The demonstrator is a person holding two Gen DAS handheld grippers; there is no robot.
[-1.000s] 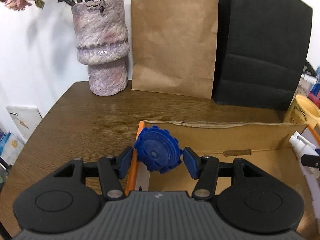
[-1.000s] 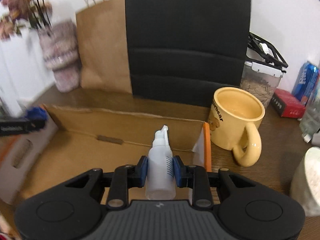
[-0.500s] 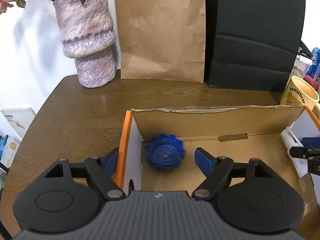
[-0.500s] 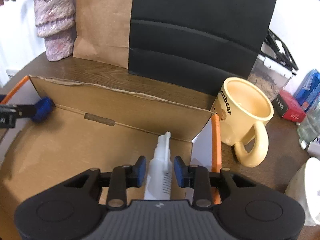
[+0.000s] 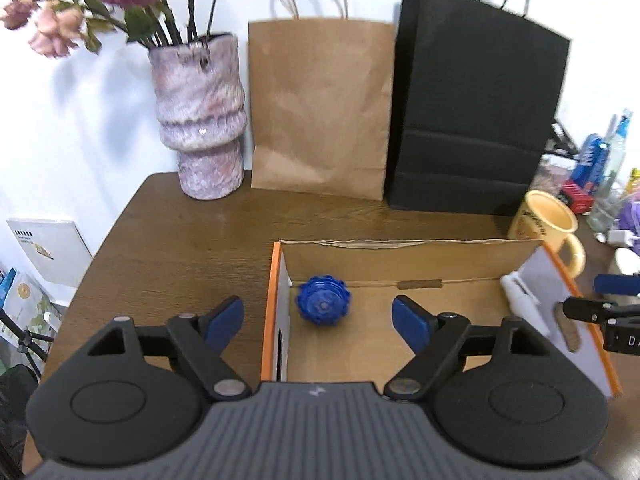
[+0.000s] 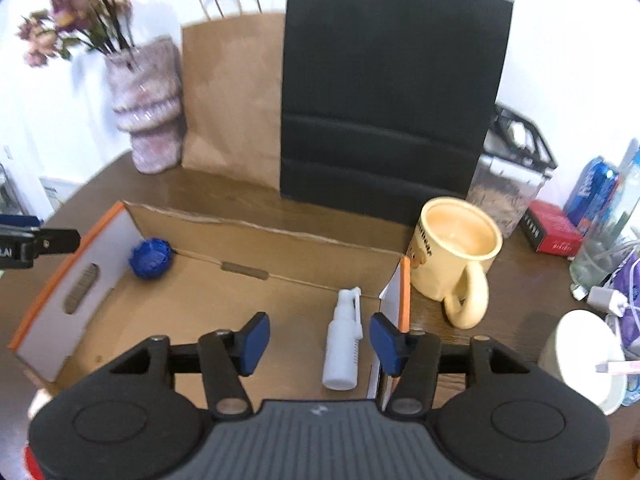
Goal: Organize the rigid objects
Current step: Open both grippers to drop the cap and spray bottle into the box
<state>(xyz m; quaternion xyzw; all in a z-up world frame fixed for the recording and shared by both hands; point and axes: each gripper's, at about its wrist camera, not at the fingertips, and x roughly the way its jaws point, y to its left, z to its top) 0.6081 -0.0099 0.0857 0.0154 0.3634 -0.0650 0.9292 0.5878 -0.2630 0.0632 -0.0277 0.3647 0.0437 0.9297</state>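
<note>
A blue ridged cap-like part [image 5: 323, 305] lies on the floor of the cardboard box [image 5: 404, 248], in its far left corner; it also shows as the blue part [image 6: 151, 259] in the right wrist view. My left gripper [image 5: 318, 322] hangs above it, its jaws opening wide, touching nothing. A small white spray bottle [image 6: 344, 344] lies flat by the box's right wall [image 6: 394, 296]. My right gripper [image 6: 318, 338] is above the bottle, jaws opening, pads clear of it. The same bottle [image 5: 520, 298] shows at the right in the left wrist view.
A yellow mug [image 6: 456, 252] stands just right of the box. At the back stand a mottled vase [image 5: 200, 120] with flowers, a brown paper bag [image 5: 320, 108] and a black bag [image 5: 476, 108]. Cans, a jar and cables [image 6: 592, 208] crowd the table's right side.
Both grippers let go and rose: the blue part dropped from the left jaws into the box, and the white bottle left the right jaws and lies flat. Both jaw pairs widened.
</note>
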